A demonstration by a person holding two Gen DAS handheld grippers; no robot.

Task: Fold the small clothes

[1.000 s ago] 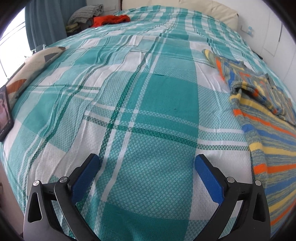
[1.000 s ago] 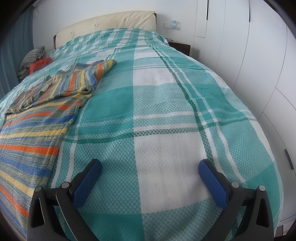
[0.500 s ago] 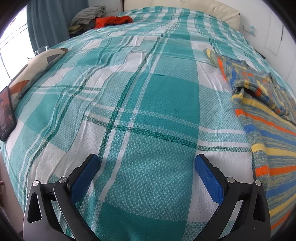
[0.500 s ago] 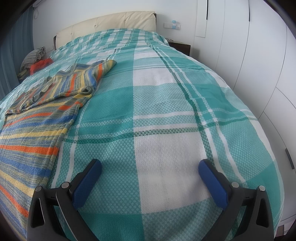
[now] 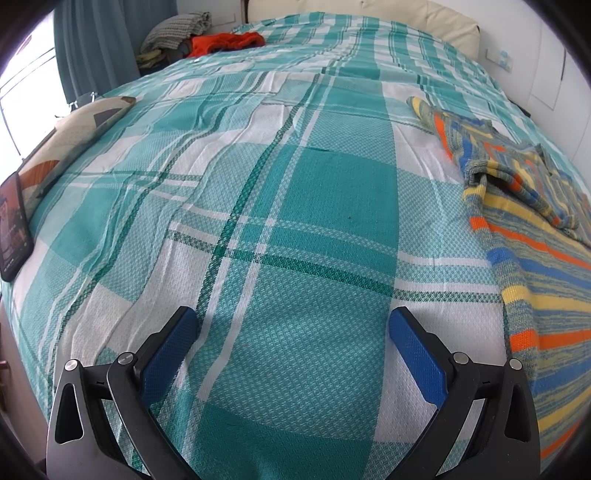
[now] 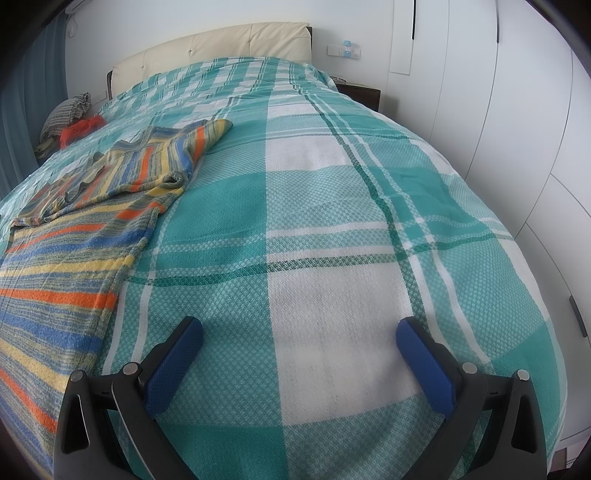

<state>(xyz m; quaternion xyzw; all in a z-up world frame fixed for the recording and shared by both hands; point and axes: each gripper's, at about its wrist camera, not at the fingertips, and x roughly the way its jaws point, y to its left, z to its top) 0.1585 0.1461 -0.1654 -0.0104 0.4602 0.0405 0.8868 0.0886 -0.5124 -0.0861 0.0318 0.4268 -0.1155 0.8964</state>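
One big bed fills both views, its teal and white plaid bedspread (image 5: 295, 206) running out ahead of the two grippers to a cream padded headboard (image 6: 221, 48) at the far end. White wardrobe doors (image 6: 517, 110) stand off to the right of the right gripper. The striped knit garment (image 5: 535, 266), banded in orange, blue and yellow, lies flat on the spread between the two tools: ahead and to the right of the left gripper (image 5: 293, 332), ahead and to the left of the right gripper (image 6: 299, 339), with a sleeve folded across its upper part. Neither tool touches it. Left gripper: blue pads spread wide, nothing between them, bare bedspread beneath. Right gripper: the same, jaws wide apart and holding nothing, over a white check of the plaid. Far ahead and left of the left gripper, a patterned pillow (image 5: 74, 129) lies along the bed's edge, a phone (image 5: 13, 225) with a lit screen propped nearer. Beyond them, an orange-red cloth (image 5: 225, 40) and a grey checked bundle (image 5: 177, 29) are heaped by the blue curtain (image 5: 96, 44).
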